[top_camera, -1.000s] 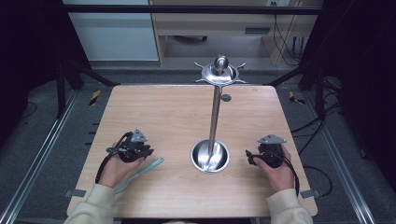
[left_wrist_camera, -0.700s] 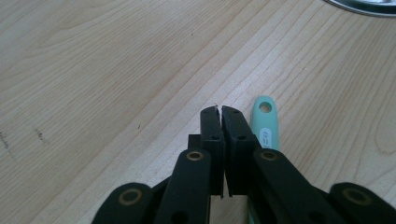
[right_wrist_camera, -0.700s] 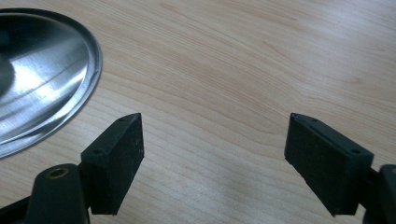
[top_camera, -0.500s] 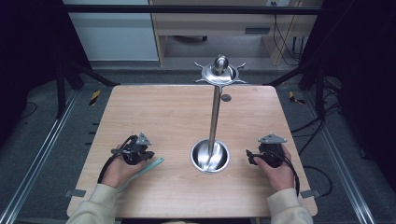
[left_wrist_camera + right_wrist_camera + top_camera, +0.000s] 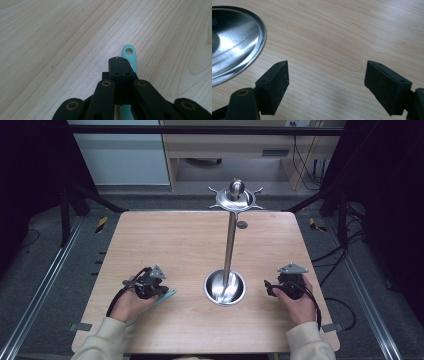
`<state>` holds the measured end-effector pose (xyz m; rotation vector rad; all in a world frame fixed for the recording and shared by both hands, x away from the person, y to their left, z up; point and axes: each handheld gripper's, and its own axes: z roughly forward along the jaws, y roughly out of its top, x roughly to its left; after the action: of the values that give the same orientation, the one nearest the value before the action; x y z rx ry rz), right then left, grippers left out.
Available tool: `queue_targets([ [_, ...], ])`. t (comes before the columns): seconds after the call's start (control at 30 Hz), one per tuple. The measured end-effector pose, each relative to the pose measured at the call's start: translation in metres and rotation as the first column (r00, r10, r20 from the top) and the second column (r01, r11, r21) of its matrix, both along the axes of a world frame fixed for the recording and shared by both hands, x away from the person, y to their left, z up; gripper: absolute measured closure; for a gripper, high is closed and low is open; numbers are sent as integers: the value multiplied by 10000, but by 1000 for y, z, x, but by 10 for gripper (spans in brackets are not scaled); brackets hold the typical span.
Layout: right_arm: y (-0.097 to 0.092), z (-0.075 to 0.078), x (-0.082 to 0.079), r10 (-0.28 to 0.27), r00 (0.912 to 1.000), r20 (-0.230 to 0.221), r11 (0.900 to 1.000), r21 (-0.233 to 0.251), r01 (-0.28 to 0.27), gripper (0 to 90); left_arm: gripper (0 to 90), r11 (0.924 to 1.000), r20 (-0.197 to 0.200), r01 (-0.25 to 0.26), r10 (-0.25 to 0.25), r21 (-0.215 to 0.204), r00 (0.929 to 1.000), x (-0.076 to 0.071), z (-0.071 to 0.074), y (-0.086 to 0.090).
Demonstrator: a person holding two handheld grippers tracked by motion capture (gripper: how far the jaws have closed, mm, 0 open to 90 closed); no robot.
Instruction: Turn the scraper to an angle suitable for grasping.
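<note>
The left gripper (image 5: 159, 291), seen from the high view, lay low on the table (image 5: 170, 240) to the left of the steel stand (image 5: 229, 245), over a mint-green utensil handle (image 5: 169, 295) that pointed toward the stand's dish-shaped base (image 5: 225, 289). The right gripper (image 5: 272, 287) rested on the stand's other side, close to that base, probably kept aside until wanted. The stand's pole rose to a crown of hooks (image 5: 236, 200) on the far side of the base. Since the handle has a hanging hole, the likely aim was to lift the utensil and hang it there. In the left gripper view, the left gripper (image 5: 120, 61) had its jaws pressed flat together with only a seam between them. The handle (image 5: 129, 52) poked out just past the tips, with its hole clear, and seemed to run beneath them. Whether the jaws had nipped its edge I cannot tell. In the right gripper view, the right gripper (image 5: 325, 75) stood wide open and empty over bare wood, the rim of the base (image 5: 249, 32) just off one jaw. Nothing lay between the handle and the stand. The pole itself looked like the one thing to steer round.
</note>
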<state>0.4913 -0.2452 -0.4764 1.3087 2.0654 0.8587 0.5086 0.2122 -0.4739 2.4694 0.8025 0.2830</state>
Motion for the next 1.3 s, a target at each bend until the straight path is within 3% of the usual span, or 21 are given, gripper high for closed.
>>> queue_targets([
  [0.07,0,0,0,-3,10000,33,10000,51,3,200,900,9999,21,129,-129,91,9999,-1,0,-1],
  [0.33,0,0,0,-30,10000,-15,10000,10,30,200,900,9966,-643,804,-792,166,9948,-6,3,-14],
  [0.4,-1,0,0,-29,10000,19,10000,33,29,199,900,9943,-572,1006,-985,351,9935,-7,7,-17],
  [0.5,-2,1,0,-43,10000,72,10000,26,43,199,895,9948,-260,772,-757,660,9968,-9,14,-19],
  [0.6,-3,1,0,-125,9999,49,9999,91,125,199,873,9957,-157,642,-632,675,9979,-12,27,-22],
  [0.87,-4,2,0,-115,9999,94,9999,88,114,199,814,9893,-276,756,-727,1250,9970,-15,38,-33],
  [0.93,-4,2,0,-171,9998,69,9998,137,170,199,807,9849,-452,920,-863,1464,9952,-15,39,-37],
  [1.07,-7,4,-1,-181,9997,176,9997,141,178,199,733,9673,-851,1278,-1116,2189,9901,-10,40,-44],
  [1.3,-7,4,0,-212,9996,175,9994,270,208,199,693,9508,-1526,1727,-1365,2573,9788,-5,34,-54],
])
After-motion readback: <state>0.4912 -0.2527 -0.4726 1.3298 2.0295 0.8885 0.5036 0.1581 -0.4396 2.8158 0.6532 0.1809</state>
